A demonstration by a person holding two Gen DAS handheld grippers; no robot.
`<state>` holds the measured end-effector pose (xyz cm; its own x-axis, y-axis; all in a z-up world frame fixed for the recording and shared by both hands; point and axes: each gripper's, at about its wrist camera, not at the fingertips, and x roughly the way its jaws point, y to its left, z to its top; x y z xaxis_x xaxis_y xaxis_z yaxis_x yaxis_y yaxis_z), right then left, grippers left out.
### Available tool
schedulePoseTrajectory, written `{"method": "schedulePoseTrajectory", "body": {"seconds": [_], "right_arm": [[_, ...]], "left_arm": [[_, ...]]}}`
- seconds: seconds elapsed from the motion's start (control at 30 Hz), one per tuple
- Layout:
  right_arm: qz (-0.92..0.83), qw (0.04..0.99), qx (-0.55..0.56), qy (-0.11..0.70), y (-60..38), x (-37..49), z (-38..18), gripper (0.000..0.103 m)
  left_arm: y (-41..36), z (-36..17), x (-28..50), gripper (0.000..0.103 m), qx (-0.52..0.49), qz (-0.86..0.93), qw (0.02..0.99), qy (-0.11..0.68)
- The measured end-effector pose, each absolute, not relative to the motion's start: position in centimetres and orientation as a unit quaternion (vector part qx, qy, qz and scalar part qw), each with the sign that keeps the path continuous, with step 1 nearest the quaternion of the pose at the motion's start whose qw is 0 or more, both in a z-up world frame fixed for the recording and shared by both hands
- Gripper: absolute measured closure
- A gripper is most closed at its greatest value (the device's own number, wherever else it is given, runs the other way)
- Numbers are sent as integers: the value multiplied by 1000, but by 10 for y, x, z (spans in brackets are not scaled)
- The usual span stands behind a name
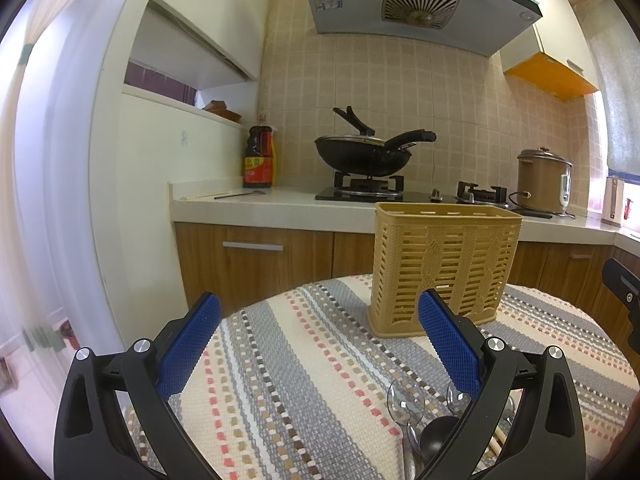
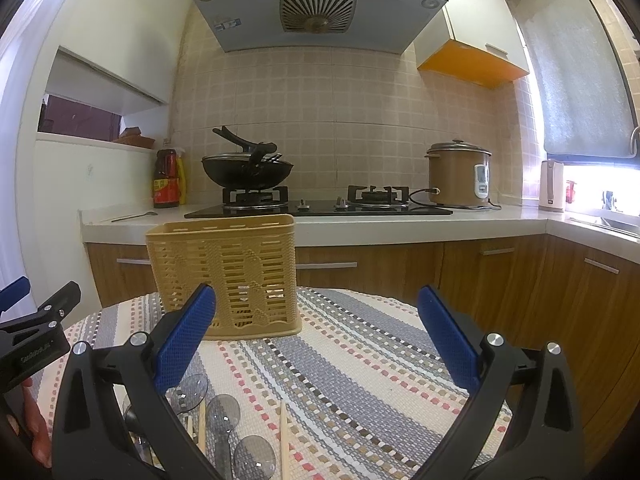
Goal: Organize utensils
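Right wrist view shows my right gripper [image 2: 316,332] spread wide and empty above the striped cloth [image 2: 360,360]; my left gripper [image 1: 320,340] is likewise agape, holding nothing. Clear plastic spoons [image 2: 228,408] and wooden chopsticks [image 2: 285,440] lie near the table's front edge, with the yellow slotted caddy [image 2: 224,272] standing upright behind them. I judge the spoons light, slick and thin, so I'd pinch a handle mid-length, not the bowl.

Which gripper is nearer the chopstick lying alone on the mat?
Right. The chopstick lies between the right gripper's open jaws; the left gripper sits farther left, beyond the spoons.
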<state>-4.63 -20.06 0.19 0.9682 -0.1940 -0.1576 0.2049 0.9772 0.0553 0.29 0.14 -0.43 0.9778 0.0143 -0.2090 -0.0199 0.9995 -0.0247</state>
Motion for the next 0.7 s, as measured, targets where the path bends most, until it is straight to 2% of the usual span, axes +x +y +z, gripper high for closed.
{"method": "schedulePoseTrajectory", "body": {"seconds": [0.57,0.7], "right_arm": [[-107,991,31,79,-199,-45,1,7],[-156,981,34,111,-206,-35,-1,7]], "left_arm": [[3,-5,5,7,-19,12,994,111],[11,-6,12,7,-32,4,990,138]]}}
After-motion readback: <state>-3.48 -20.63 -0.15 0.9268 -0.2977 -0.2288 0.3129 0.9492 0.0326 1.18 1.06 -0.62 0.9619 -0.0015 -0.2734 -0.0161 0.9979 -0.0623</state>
